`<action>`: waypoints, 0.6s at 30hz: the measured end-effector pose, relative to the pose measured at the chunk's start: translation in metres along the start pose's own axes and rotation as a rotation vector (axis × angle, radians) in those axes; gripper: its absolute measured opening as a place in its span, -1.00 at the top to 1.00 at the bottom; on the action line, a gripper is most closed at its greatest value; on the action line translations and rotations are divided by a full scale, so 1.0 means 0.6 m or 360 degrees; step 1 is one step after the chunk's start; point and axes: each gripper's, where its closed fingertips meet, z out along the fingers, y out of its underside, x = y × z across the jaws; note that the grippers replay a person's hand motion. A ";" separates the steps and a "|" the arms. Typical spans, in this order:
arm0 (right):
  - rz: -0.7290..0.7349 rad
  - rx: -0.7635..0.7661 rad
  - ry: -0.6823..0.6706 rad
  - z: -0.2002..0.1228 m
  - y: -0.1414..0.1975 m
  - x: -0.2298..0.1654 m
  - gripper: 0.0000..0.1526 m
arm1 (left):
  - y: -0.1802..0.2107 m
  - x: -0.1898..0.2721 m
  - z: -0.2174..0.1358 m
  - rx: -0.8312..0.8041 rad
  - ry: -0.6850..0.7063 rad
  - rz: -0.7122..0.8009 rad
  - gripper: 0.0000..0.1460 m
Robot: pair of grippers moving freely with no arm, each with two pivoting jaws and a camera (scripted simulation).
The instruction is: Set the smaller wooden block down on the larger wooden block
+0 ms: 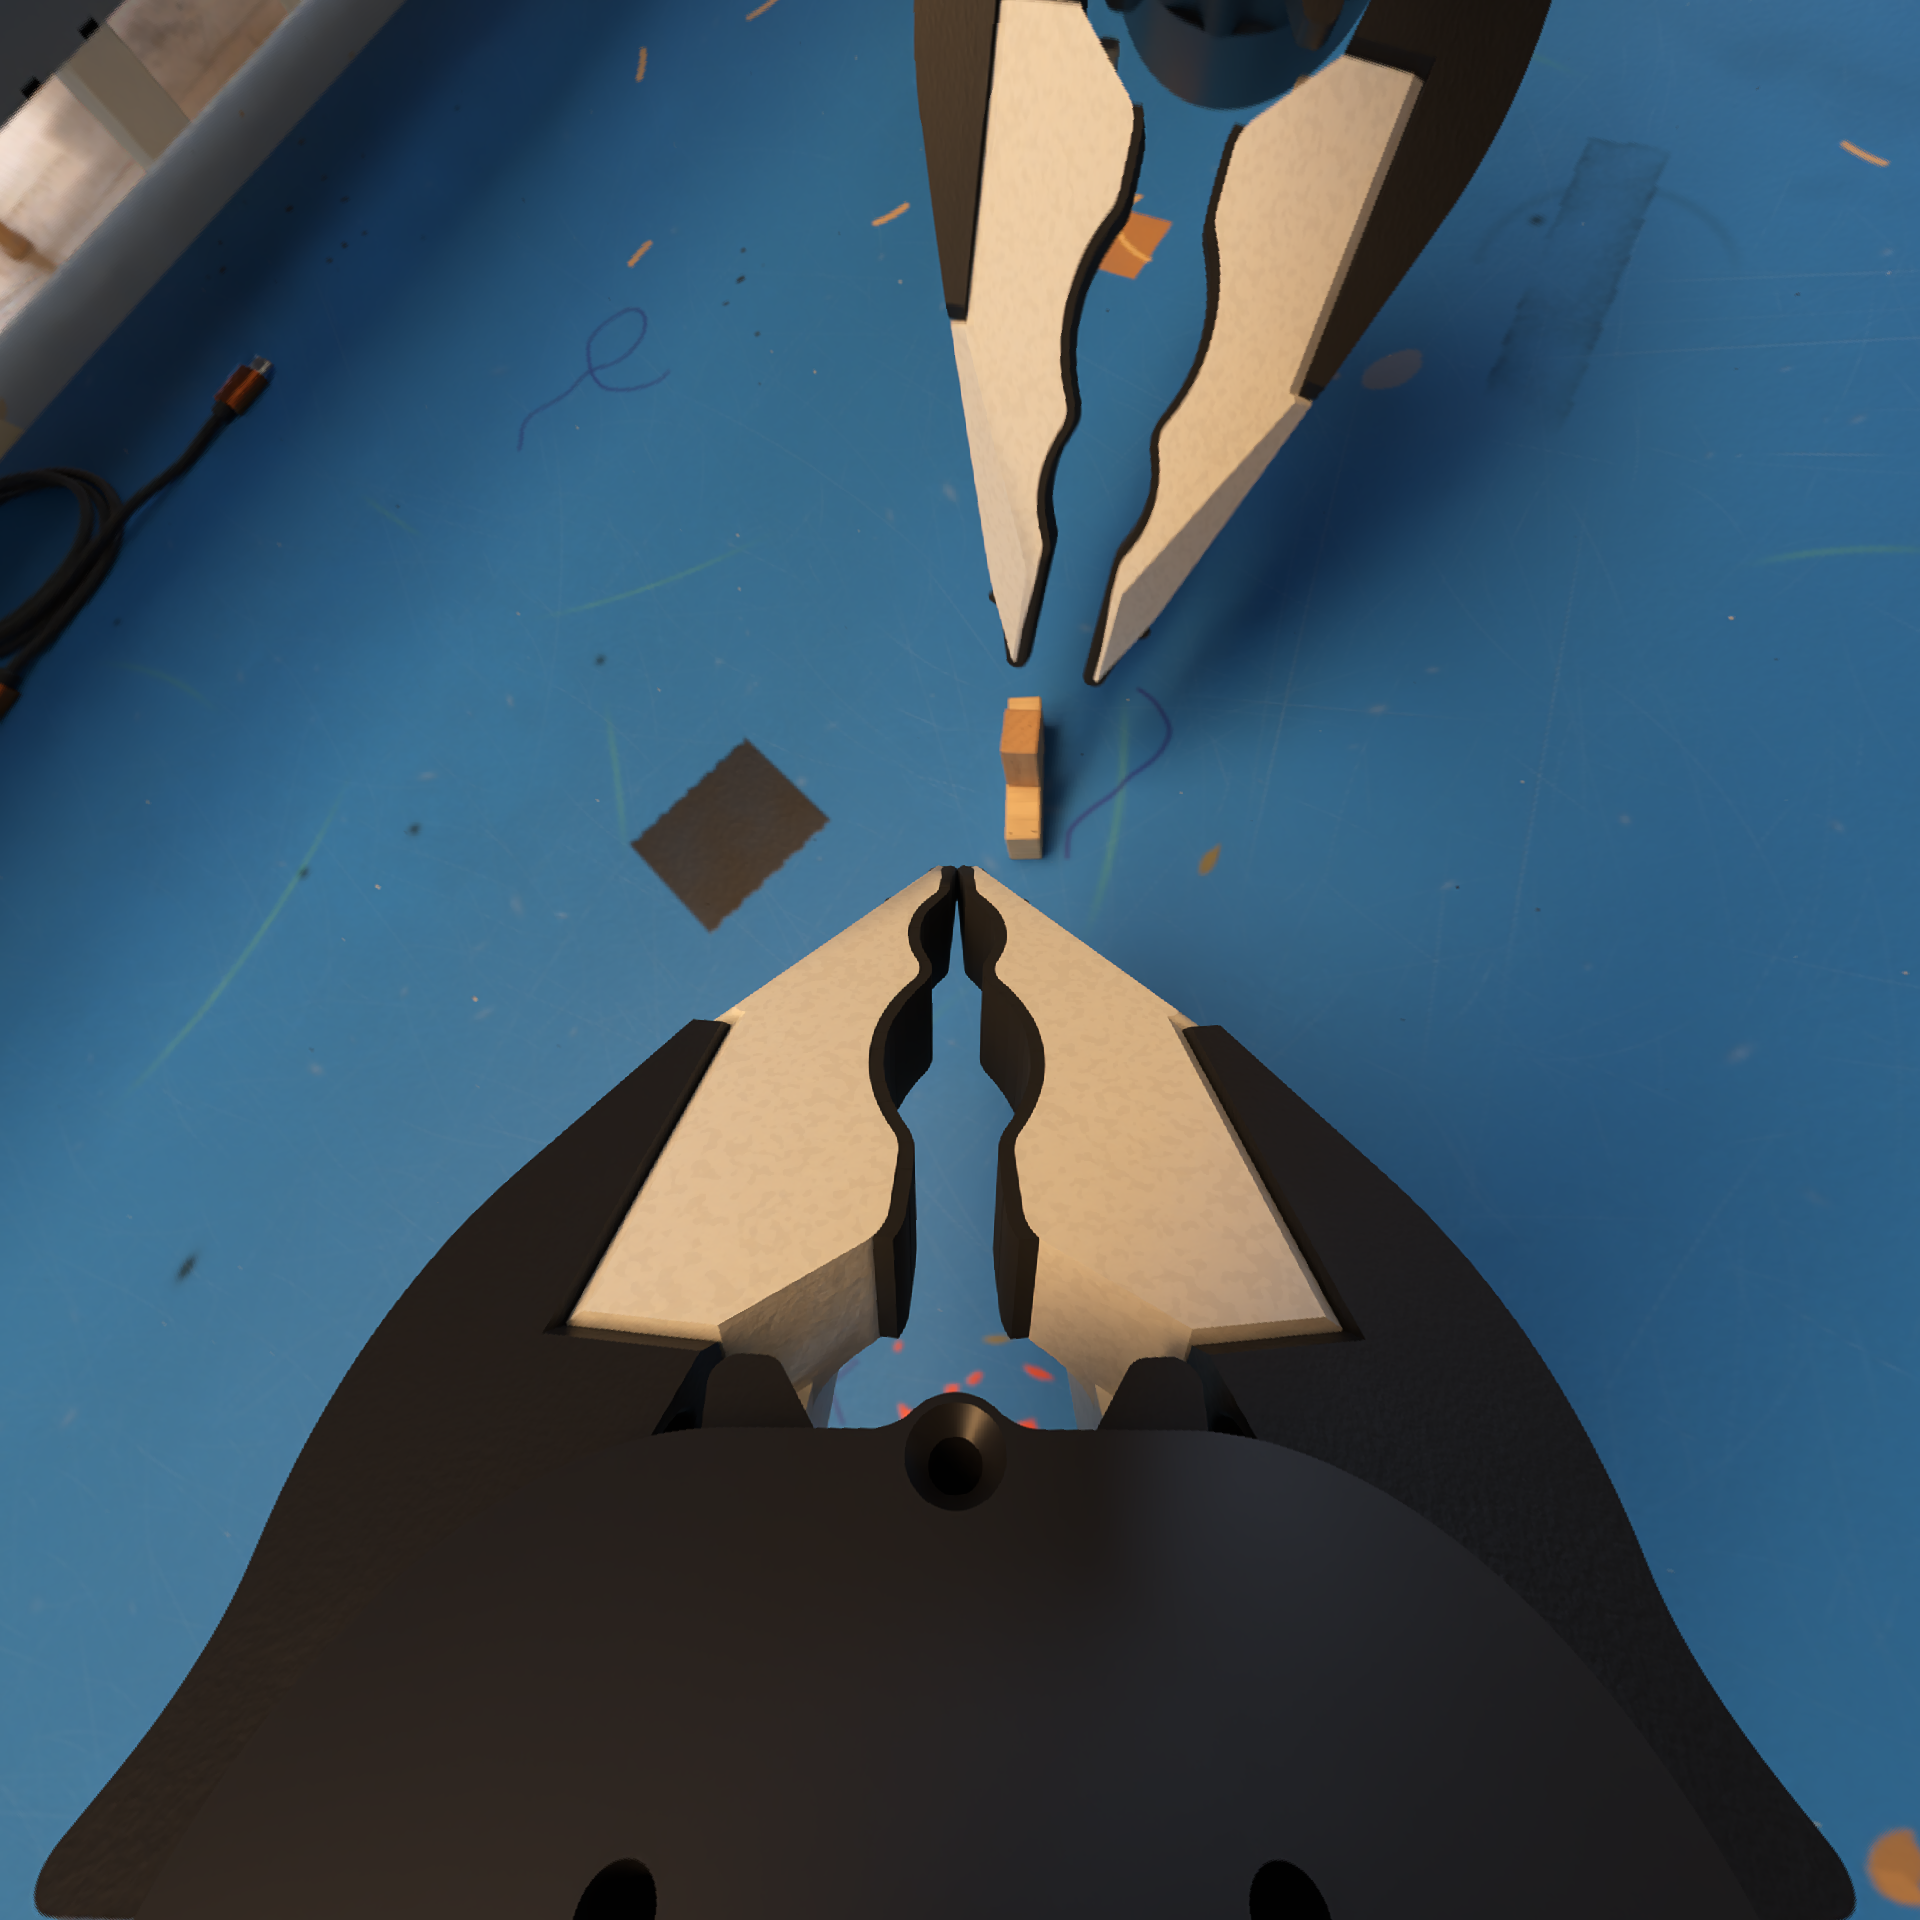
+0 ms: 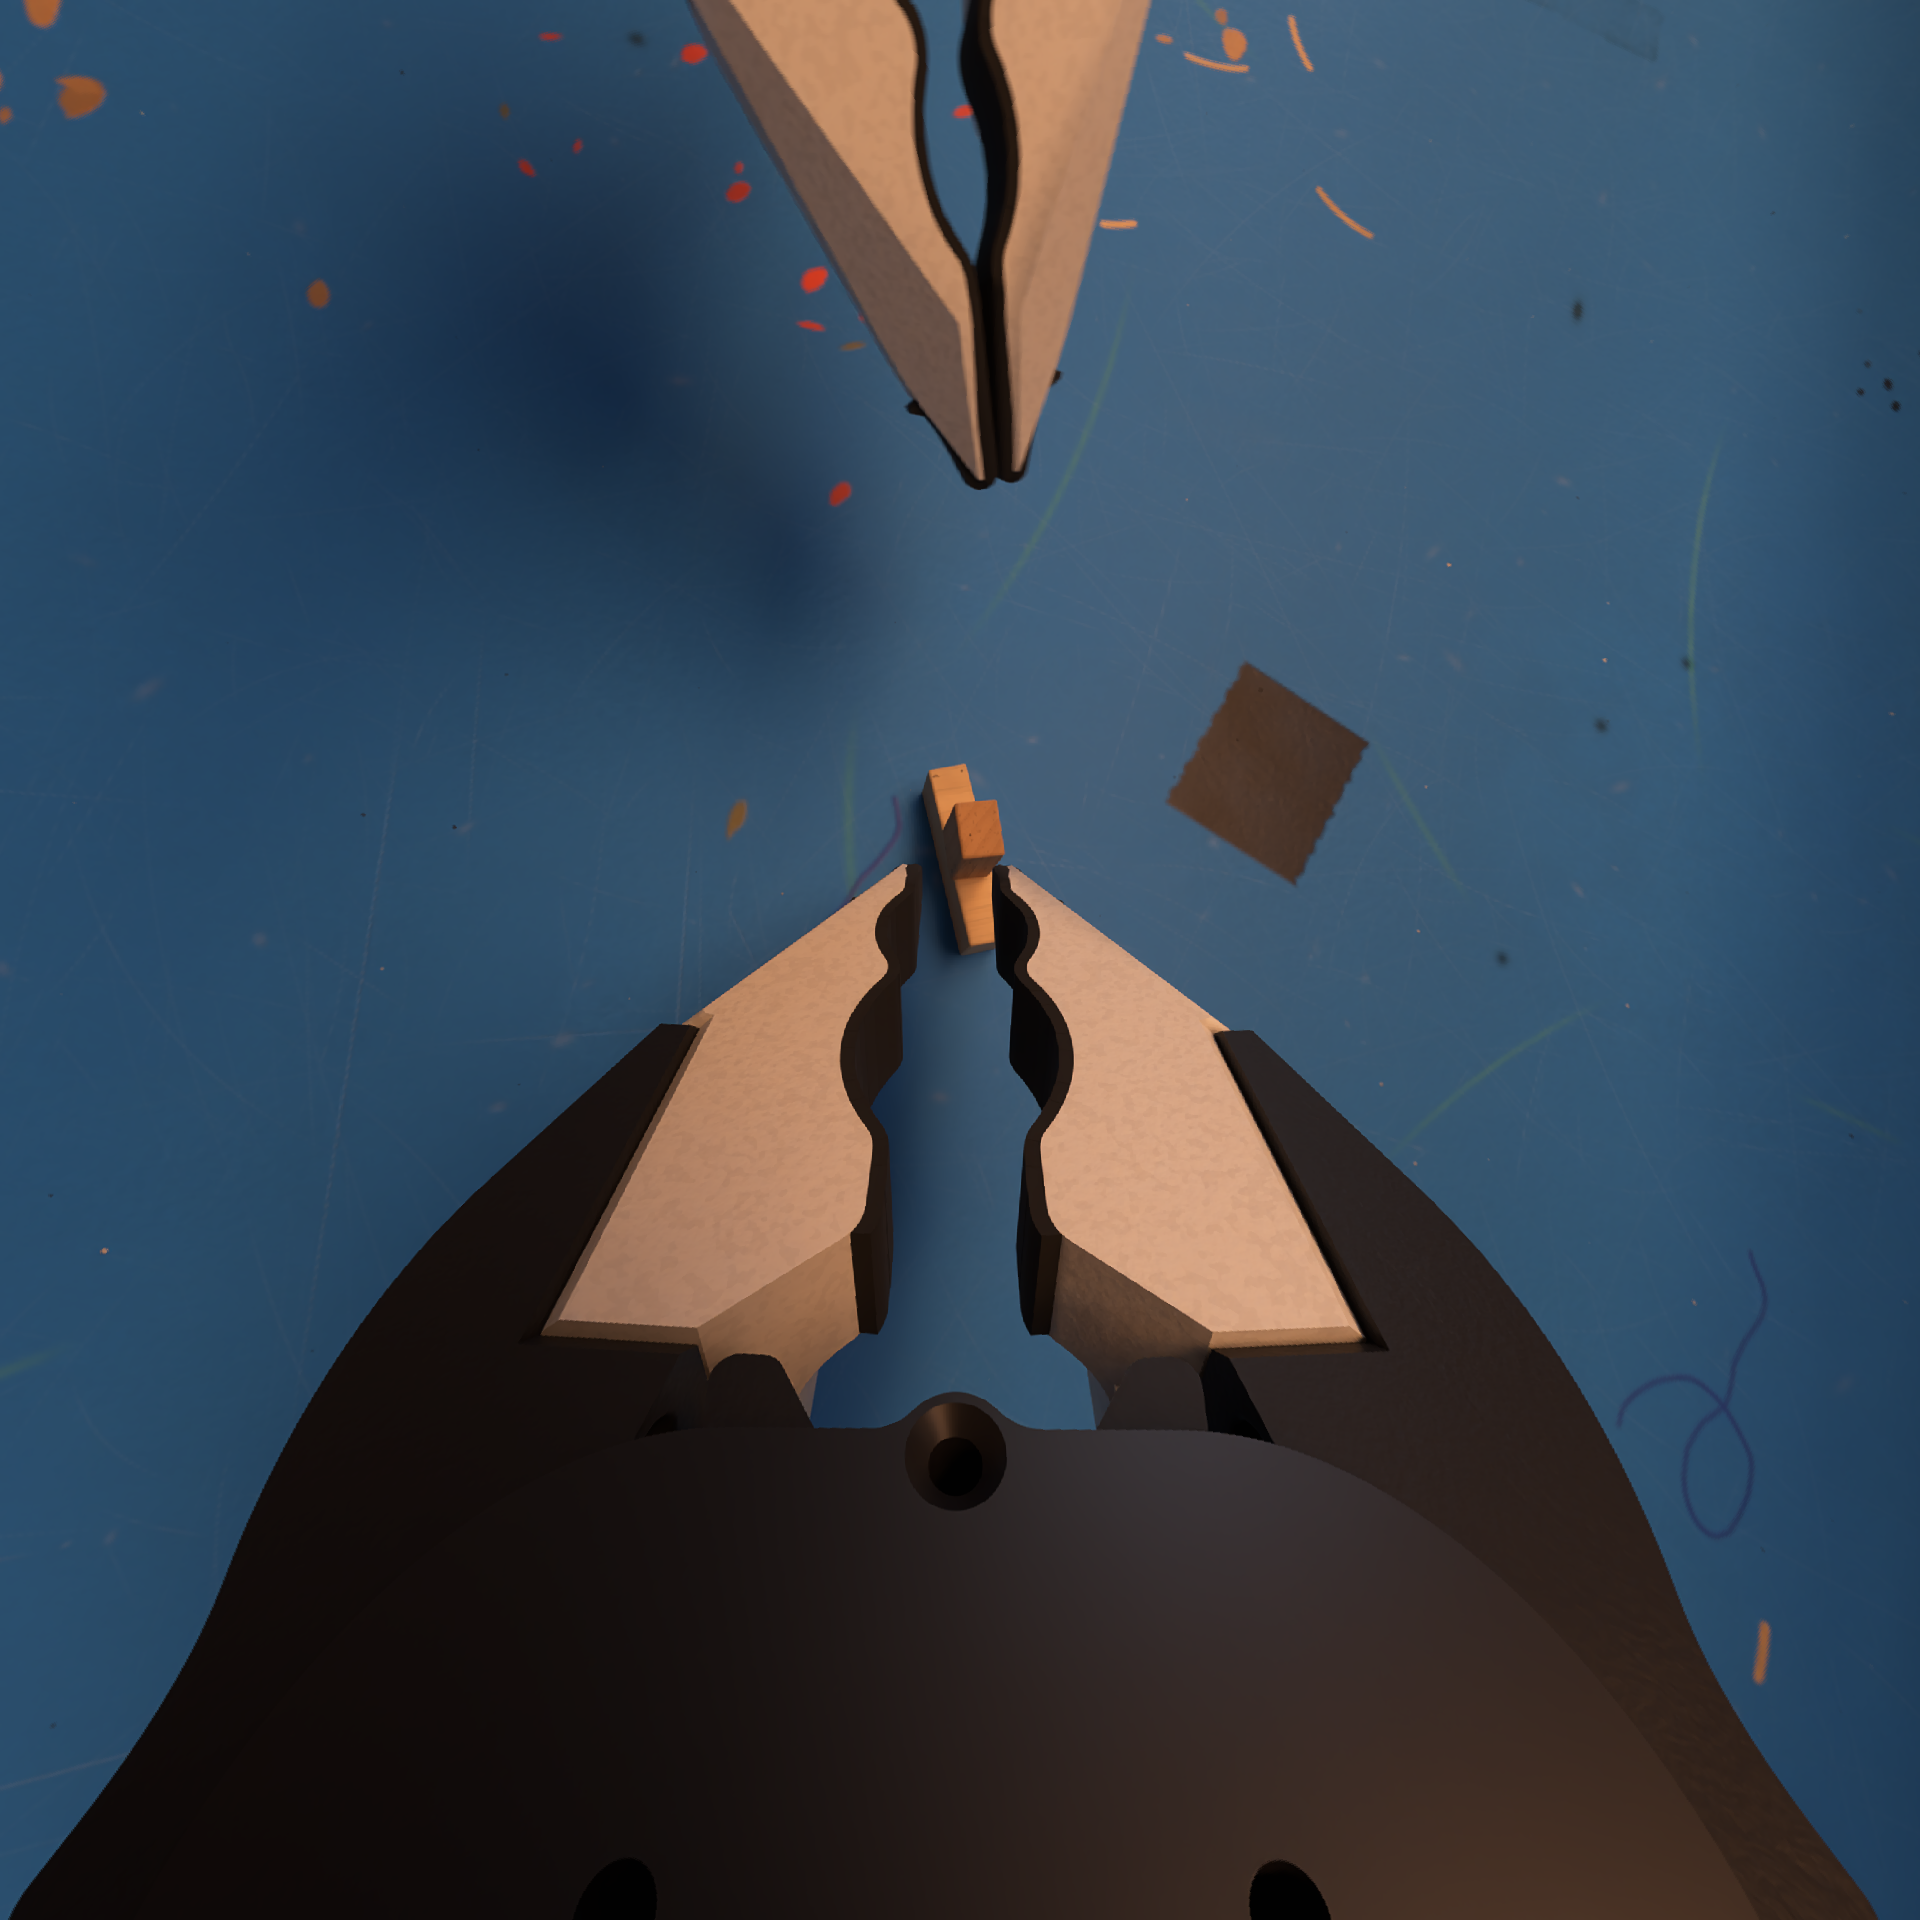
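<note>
Left wrist view
- left tool (image 1: 958,871): tips pressed together, gripping nothing, just near side of the blocks
- right tool (image 1: 1051,670): far side, fingers parted, nothing between them
- smaller wooden block (image 1: 1020,746): darker tan cube, looks set on the far part of the larger wooden block (image 1: 1023,826), a pale long bar lying on the blue scratched counter (image 1: 416,1039)
- extras: dark brown square patch (image 1: 729,833) left of the blocks; black cable with orange plug (image 1: 241,387) far left

Right wrist view
- right tool (image 2: 956,878): parted, the long bar's near end sits in the gap; touching or not, cannot tell
- left tool (image 2: 995,480): far, closed and empty
- smaller wooden block (image 2: 979,829): on top of larger wooden block (image 2: 975,914), overhanging right
- patch (image 2: 1268,771): right here

Handling (judgement)
- blocks: light, rigid, not fragile; smooth wood, could slide off
- hold: small cube by its two opposite side faces

View difference
- left: cable, whole bar clear of tools
- right: overhang, bar between fingers; no cable
</note>
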 end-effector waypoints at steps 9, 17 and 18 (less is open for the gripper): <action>0.0099 -0.0001 0.0090 -0.017 0.022 -0.012 0.81 | 0.024 0.039 -0.003 -0.0048 -0.0022 -0.0158 1.00; 0.0208 -0.0080 -0.0013 -0.048 0.084 -0.038 0.67 | 0.044 0.059 0.002 -0.0085 -0.0047 -0.0201 1.00; 0.0210 -0.0095 -0.0037 -0.054 0.091 -0.046 0.63 | 0.044 0.061 0.003 -0.0085 -0.0046 -0.0200 1.00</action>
